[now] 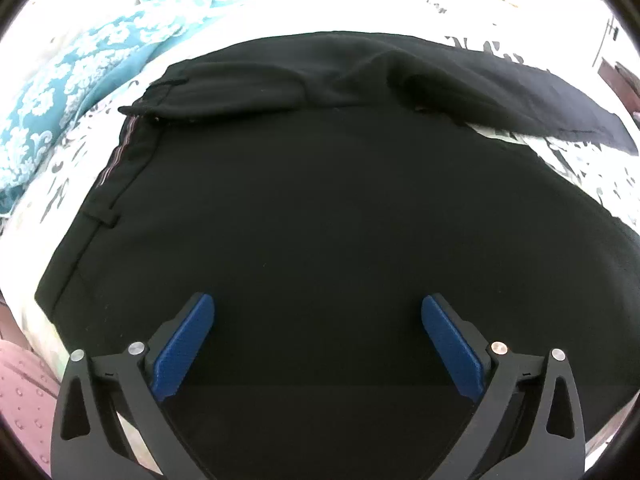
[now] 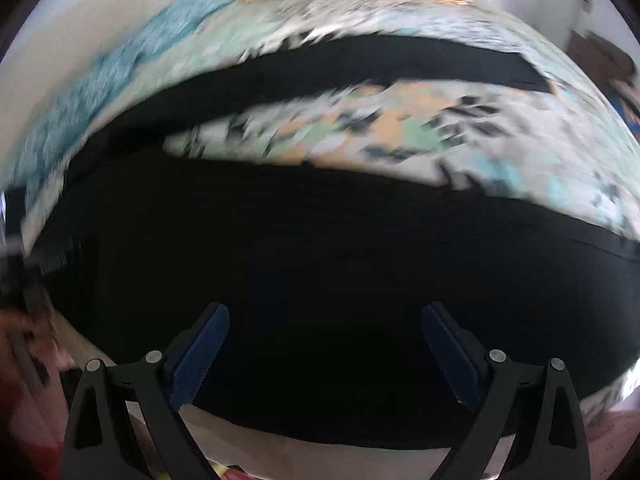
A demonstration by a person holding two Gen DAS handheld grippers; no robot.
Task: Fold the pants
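Both tools spread wide, empty — left tool [image 1: 318,308], right tool [image 2: 325,316]; blurred pants [image 2: 320,280].

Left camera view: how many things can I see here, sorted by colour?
Black: 1, the pants
Teal with white pattern: 1, a blanket
White with dark print: 1, the bedsheet
Blue pads: 2, on the left gripper, jaws spread wide with nothing pinched
Total: 5
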